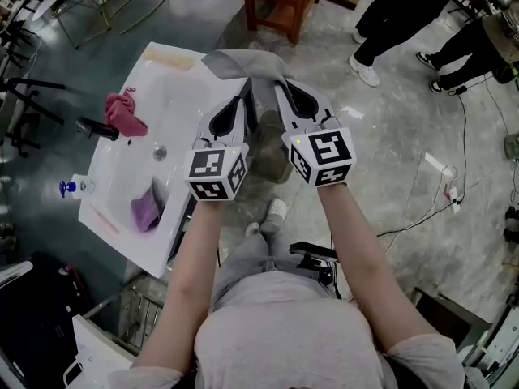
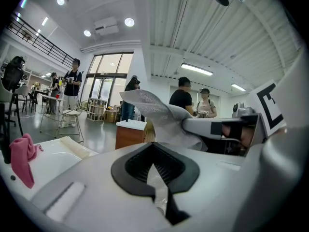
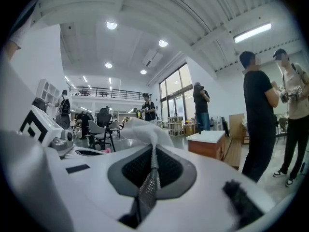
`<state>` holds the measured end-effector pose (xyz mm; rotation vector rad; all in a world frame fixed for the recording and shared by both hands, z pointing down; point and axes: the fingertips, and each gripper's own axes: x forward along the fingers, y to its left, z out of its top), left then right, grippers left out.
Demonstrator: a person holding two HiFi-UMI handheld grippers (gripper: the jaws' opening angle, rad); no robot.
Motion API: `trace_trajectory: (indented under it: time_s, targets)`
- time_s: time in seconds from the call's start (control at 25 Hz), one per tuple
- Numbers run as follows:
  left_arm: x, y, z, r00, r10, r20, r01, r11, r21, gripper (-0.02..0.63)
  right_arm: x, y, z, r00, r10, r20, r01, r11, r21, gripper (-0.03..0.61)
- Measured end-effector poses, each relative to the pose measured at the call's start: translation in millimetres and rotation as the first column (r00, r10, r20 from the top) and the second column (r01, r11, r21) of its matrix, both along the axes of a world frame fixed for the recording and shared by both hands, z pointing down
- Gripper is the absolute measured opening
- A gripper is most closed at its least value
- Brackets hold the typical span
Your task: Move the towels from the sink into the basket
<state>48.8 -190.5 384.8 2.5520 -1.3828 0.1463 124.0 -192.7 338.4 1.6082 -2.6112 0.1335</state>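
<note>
1. Nearest the head camera lies the person's grey-shirted torso (image 1: 284, 331), seen from above, with two bare forearms (image 1: 195, 258) stretched forward.
2. Each forearm ends in a gripper bearing a black-and-white marker cube (image 1: 216, 173). The left gripper (image 1: 246, 91) and right gripper (image 1: 280, 87) are held side by side, their tips close together.
3. A grey woven cloth towel (image 1: 243, 63) is gripped by both tools. The right gripper's jaws are pressed together on a mesh-textured fold. The left gripper's jaws are likewise closed, with a pale strip of the same cloth caught between the pads.
4. This towel is held in the air just past the far right corner of the white rectangular ceramic sink (image 1: 122, 245), above the grey concrete floor (image 1: 389, 136).
5. Two towels are left at the sink: a crumpled pink cloth towel (image 1: 124, 112) beside the black tap (image 1: 97, 128), and a purple cloth towel (image 1: 146, 209) in the basin.
6. A blue-capped soap bottle (image 1: 73, 187) stands on the sink's left rim.
</note>
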Motion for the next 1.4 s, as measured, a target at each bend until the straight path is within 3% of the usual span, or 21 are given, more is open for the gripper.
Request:
trace_trajectory:
  time_s: [0.36,0.84,1.4]
  targets:
    - [8.1,0.0,29.4,0.999,0.038,-0.034,-0.039,0.999,-0.025,0.006,9.1,8.3,24.4,0.999,0.024,-0.034,-0.024,1.000,-0.001,0.028]
    - [15.6,3.5,73.7,0.998,0.049,-0.038,-0.050,0.998,-0.033,0.006,29.1,12.0,60.6,0.998,0.064,0.015,-0.065,0.998,0.023,0.028]
    - [38.9,3.0,152.7,0.997,0.070,-0.013,-0.071,0.994,-0.080,0.006,54.1,20.9,164.2,0.985,0.135,0.111,-0.123,0.987,-0.104,0.029]
